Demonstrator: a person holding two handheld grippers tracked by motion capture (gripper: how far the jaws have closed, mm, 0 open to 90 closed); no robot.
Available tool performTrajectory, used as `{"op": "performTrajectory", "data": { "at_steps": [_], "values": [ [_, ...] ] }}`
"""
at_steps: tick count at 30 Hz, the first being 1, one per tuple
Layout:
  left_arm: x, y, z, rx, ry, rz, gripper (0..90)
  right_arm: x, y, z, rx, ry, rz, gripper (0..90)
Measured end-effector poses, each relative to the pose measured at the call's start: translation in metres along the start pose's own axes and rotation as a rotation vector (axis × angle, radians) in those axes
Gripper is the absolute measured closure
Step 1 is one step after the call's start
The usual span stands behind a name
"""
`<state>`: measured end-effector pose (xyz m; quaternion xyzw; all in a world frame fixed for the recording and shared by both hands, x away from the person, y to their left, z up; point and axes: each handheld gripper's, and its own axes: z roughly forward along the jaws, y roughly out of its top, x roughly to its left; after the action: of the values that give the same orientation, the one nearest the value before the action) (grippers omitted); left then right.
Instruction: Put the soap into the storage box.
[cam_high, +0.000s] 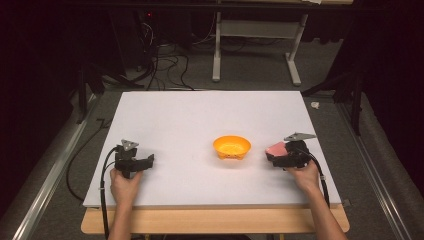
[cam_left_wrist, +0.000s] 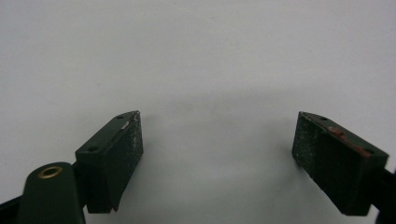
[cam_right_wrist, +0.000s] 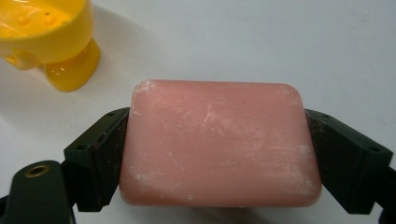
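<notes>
Pink soap bar (cam_right_wrist: 219, 142), clamped endwise in the right tool (cam_right_wrist: 219, 154) near the yellow bowl (cam_high: 232, 147), could slip if grip slackens; left tool (cam_left_wrist: 217, 158) stands apart, empty.

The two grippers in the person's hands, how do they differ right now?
The right gripper is shut on a pink soap bar; the left gripper is open, holding nothing. The right sits beside the orange bowl; the left sits farther away. Both have black jaws and rest low over the white table.
</notes>
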<state>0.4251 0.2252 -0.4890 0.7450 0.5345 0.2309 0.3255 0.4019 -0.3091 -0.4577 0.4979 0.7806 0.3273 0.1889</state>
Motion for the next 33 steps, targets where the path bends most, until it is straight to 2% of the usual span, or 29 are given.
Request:
{"op": "performTrajectory", "data": {
  "at_steps": [13,26,33],
  "values": [
    [0.000,0.000,0.000,0.000,0.000,0.001,17.0,0.013,0.009,-0.016,-0.041,0.028,-0.001,13.8],
    [0.000,0.000,0.000,0.000,0.000,0.001,17.0,0.032,0.015,-0.022,-0.044,0.049,-0.019,13.7],
    [0.000,0.000,0.000,0.000,0.000,0.001,17.0,0.036,0.017,-0.025,-0.044,0.061,-0.017,13.7]
  ]
}}
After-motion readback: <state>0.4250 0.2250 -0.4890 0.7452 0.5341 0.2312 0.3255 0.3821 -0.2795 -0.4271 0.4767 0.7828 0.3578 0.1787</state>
